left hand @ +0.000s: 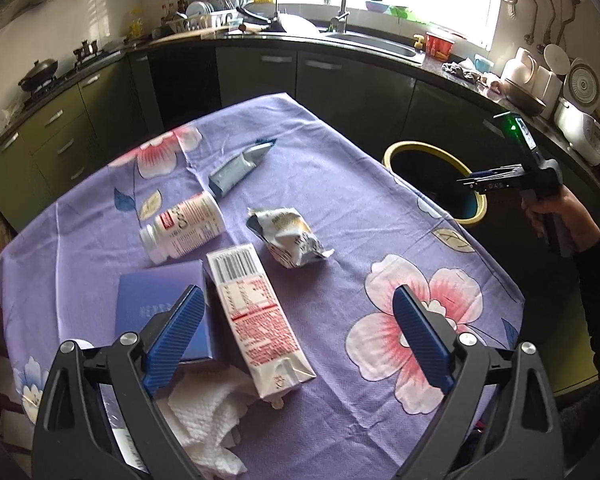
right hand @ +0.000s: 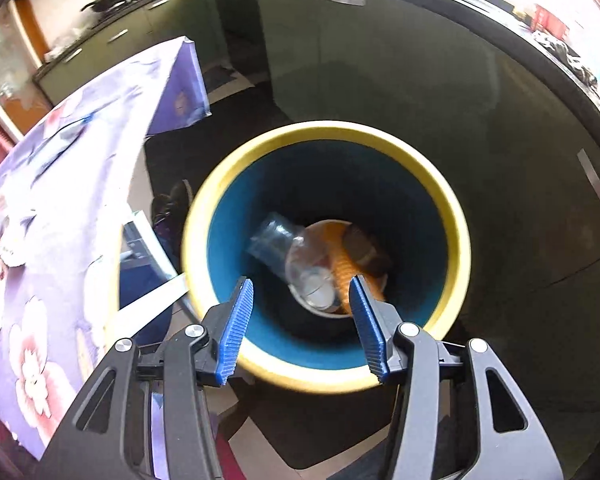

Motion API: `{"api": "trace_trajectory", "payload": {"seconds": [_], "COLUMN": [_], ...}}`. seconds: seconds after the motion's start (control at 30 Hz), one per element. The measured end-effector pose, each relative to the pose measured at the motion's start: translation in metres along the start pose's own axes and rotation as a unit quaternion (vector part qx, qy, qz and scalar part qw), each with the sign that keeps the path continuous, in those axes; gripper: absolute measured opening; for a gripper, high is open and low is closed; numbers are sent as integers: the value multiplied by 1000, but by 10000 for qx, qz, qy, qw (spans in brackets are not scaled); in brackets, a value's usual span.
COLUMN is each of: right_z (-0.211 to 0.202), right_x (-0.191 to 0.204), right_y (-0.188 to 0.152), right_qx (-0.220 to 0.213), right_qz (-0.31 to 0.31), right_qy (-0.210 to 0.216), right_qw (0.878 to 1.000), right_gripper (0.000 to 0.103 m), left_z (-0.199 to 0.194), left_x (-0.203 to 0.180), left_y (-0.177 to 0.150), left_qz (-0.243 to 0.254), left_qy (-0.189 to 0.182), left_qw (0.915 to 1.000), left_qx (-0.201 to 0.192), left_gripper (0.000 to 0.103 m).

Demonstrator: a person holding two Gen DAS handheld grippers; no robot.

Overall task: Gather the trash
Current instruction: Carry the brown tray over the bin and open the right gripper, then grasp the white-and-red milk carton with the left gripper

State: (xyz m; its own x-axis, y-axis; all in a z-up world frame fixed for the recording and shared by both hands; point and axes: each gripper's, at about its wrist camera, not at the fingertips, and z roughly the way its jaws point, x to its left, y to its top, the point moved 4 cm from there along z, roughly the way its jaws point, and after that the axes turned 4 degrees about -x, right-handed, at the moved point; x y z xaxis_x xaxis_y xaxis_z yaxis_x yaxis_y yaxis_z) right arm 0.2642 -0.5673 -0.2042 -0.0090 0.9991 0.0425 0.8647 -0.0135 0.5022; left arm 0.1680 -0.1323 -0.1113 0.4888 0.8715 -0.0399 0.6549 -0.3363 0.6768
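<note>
— Hovering my right gripper (right hand: 302, 326) over the bin (right hand: 456, 236), jaws apart, empty; a plastic bottle (right hand: 274, 242) lies inside already.

— And the left?

— My left gripper (left hand: 300, 336) is wide open above the carton (left hand: 256, 320), at 6 o'clock on the table (left hand: 340, 184). Closing carelessly, I think it can catch the blue box (left hand: 156, 300) at 9 o'clock, or the tissue (left hand: 208, 412).

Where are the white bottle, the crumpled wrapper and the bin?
white bottle (left hand: 184, 226), left wrist view, on its label.
crumpled wrapper (left hand: 290, 238), left wrist view, on its creased middle.
bin (right hand: 458, 240), right wrist view, on its yellow rim.
</note>
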Motion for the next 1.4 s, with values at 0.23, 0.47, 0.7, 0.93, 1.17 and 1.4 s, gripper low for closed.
{"api": "trace_trajectory", "payload": {"seconds": [0.23,0.47,0.7,0.93,1.17,1.4], "right_z": [-14,-9,1,6,1,-5], "right_x": [21,36,45,51,57,63], "right_y": [-6,-6,-6,-5,-9,-11], "right_qx": [-65,-65,-26,10,5,-43], "right_qz": [-230,-371,-466,-548,-618,-707], "right_qy": [244,407,513,590,616,663], "right_qw": [9994,9985,9976,9968,9962,9953], "right_gripper": [53,54,54,55,55,55], "left_z": [20,35,43,52,59,76], "left_x": [-1,8,17,17,8,9], "left_y": [-7,-11,-14,-9,-10,-22], "left_qz": [-397,-664,-917,-805,-670,-629], "left_qy": [-139,154,320,511,467,492], "left_qw": [9981,9950,9909,9907,9891,9847], "left_qx": [456,730,932,968,1224,1548], "left_gripper": [84,82,82,77,60,35]}}
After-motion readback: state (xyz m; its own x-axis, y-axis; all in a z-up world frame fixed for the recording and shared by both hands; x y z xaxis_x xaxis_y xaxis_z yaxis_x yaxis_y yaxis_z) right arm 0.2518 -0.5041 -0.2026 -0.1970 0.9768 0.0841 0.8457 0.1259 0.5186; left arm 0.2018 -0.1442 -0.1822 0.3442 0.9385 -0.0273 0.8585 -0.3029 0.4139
